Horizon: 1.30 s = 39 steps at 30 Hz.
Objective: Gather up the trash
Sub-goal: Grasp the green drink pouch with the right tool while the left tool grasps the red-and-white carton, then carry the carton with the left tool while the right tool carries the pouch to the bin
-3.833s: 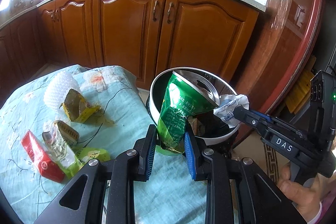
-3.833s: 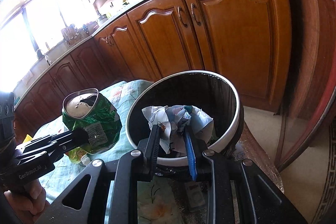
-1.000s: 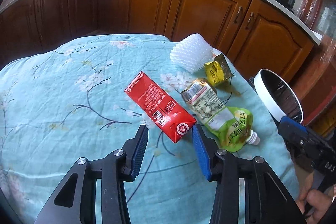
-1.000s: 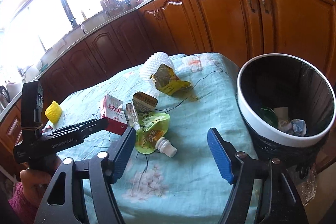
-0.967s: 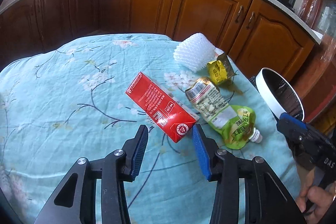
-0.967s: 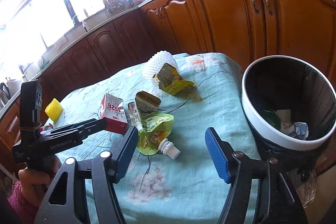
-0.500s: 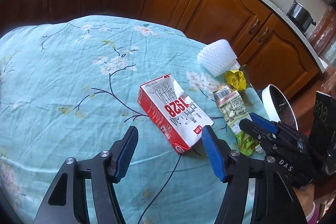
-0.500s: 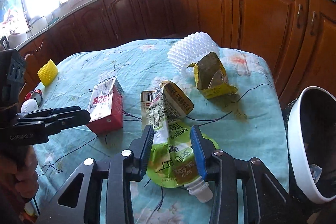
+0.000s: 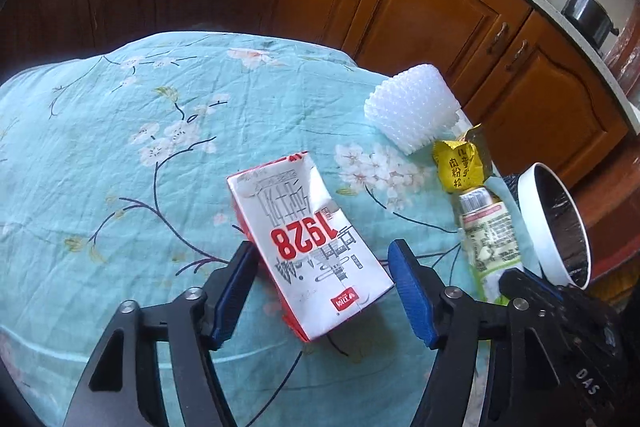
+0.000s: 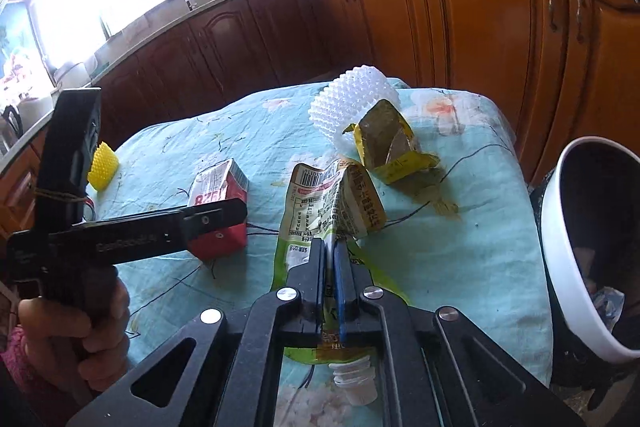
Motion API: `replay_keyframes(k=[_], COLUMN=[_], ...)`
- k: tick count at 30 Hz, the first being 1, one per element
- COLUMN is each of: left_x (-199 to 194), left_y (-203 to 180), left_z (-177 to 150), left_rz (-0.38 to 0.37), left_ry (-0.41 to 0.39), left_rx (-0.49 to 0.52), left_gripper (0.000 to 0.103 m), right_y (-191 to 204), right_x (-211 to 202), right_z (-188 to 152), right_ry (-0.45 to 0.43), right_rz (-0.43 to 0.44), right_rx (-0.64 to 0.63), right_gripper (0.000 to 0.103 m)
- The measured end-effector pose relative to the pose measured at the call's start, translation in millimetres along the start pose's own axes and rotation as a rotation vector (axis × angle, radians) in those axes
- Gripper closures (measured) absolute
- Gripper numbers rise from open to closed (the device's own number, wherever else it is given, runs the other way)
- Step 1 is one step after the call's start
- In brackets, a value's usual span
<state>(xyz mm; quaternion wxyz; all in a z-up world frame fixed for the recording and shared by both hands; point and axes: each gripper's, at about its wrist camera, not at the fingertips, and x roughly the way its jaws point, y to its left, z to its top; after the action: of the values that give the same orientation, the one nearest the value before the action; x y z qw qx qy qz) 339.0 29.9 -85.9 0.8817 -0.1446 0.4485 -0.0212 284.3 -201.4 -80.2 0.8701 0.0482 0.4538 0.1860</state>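
On the tabletop [image 9: 100, 155], covered with a pale blue cloth printed with blossom branches, the remaining trash lay gathered toward the side nearest the bin. The left gripper [image 9: 320, 291] was angled down over the red and white carton [image 9: 312, 247], its jaws spread to either side of the carton's near end; they had just been opening and had settled at that width, and the blue pads did not press on the carton, which lay flat on the cloth between them. In the right wrist view the same carton [image 10: 218, 203] showed partly behind the left gripper [image 10: 224, 215], held by a hand [image 10: 76, 327] at the lower left. The right gripper [image 10: 330, 255] had just been closing, and its jaws were now clamped together on the green spouted pouch [image 10: 304, 219], pinching a fold of its film, with the white spout poking out below the gripper body. In the left view that pouch [image 9: 490, 239] lay between the carton and the bin, its lower end hidden by the right gripper [image 9: 516, 283]. Just beyond the pouch sat a crumpled yellow wrapper [image 10: 392, 147], touching a white foam fruit net [image 10: 352, 103] behind it. A small yellow foam piece [image 10: 102, 167] lay well apart at the far left edge. The white-rimmed trash bin [image 10: 560, 267] stood just beside the tabletop's right edge, with crumpled scraps visible inside.
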Motion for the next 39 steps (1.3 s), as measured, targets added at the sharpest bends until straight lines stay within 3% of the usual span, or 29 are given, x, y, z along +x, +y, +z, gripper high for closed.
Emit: replay_keyframes(k=[2,21,39], left_x=[-2.0,-56.9,-61.9], left_y=[-4.2,-67.1,-120.6], left_z=[-3.3,-48.2,-56.0], left_rz=[0.001,-0.146,-0.218], left_ry=[-0.019,-0.064,-0.063], left_rx=[0.025,0.247,0.347], left_gripper=[0.049,0.050,0.051], right_y=[-7.2,-46.2,-87.7], right_x=[-8.7,-65.3,-110.8], right_z=[-4.7,-33.8,-53.4], right_ry=[-0.011,-0.111,-0.175], right_rz=[0.011,-0.007,-0.073], right_rx=[0.038,0.197,0.276], right_gripper=[0.099,0.099,0.099])
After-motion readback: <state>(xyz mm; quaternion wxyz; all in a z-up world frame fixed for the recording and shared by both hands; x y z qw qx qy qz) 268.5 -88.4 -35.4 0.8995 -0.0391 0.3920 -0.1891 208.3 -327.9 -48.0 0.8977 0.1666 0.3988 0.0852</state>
